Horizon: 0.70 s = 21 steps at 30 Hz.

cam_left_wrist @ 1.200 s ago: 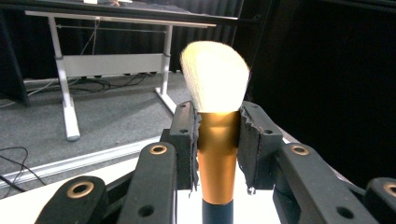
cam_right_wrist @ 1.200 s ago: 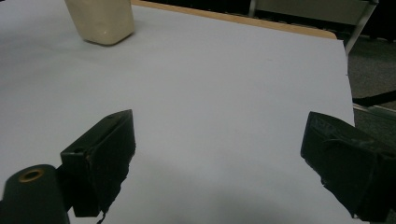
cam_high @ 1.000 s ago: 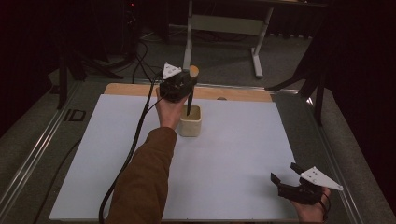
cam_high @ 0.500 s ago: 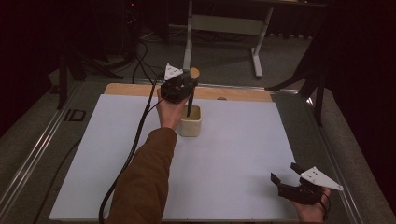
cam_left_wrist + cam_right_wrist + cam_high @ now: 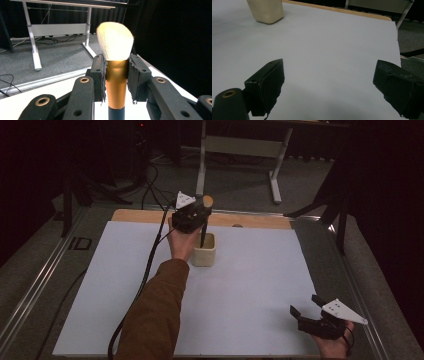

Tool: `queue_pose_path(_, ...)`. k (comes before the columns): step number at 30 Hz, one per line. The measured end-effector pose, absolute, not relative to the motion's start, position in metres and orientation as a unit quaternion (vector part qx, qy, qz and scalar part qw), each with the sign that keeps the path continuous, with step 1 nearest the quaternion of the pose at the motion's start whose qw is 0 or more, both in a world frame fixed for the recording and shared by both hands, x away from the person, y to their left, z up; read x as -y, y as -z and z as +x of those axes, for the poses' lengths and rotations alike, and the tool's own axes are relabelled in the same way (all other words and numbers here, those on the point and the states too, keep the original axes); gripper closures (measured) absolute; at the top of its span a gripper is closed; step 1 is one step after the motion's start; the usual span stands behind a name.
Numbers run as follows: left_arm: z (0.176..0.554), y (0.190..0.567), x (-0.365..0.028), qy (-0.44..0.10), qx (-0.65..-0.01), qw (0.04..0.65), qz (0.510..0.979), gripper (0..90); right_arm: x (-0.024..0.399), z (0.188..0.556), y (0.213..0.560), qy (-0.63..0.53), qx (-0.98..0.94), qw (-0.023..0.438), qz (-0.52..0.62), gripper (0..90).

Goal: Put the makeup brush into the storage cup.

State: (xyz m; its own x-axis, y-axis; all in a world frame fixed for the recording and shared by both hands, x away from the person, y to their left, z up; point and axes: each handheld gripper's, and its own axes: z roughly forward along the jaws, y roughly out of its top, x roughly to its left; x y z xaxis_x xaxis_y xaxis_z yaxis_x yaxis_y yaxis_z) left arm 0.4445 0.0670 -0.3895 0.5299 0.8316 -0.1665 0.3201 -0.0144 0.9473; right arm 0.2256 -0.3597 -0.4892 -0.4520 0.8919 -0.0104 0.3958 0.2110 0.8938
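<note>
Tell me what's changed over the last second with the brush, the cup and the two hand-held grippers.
Nothing has visibly changed. The left hand-held gripper stays shut on the makeup brush, its dark handle reaching down into the cream cup at the far middle of the white sheet. The right hand-held gripper still waits open near the sheet's near right corner, holding nothing.

Left gripper (image 5: 199,215) sits just above the cream cup (image 5: 204,251), clamped on a brush (image 5: 203,222) w/ dark handle dipping into cup (bristle end up). Right gripper (image 5: 307,309) well apart from cup, near-right on the white sheet (image 5: 250,285), jaws spread, nothing btwn them.
</note>
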Motion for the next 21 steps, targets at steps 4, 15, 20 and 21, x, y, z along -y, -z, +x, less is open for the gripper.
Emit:
queue_pose_path(4,0.4429,0.3908,-0.065,-0.228,-0.424,0.557,0.677,69.3,0.3597,0.2255,0.4892,-0.445,-0.726,0.279,0.443,9.7)
queue_pose_path(15,0.4376,0.3924,-0.0628,-0.233,-0.416,0.55,0.686,69.1,0.3596,0.2256,0.4892,-0.445,-0.727,0.279,0.443,9.7)
queue_pose_path(20,0.436,0.391,-0.0651,-0.235,-0.414,0.55,0.686,69.0,0.3594,0.2256,0.4891,-0.444,-0.727,0.279,0.442,9.7)
queue_pose_path(21,0.436,0.391,-0.0651,-0.235,-0.414,0.55,0.686,68.9,0.3594,0.2256,0.4891,-0.444,-0.727,0.279,0.442,9.7)
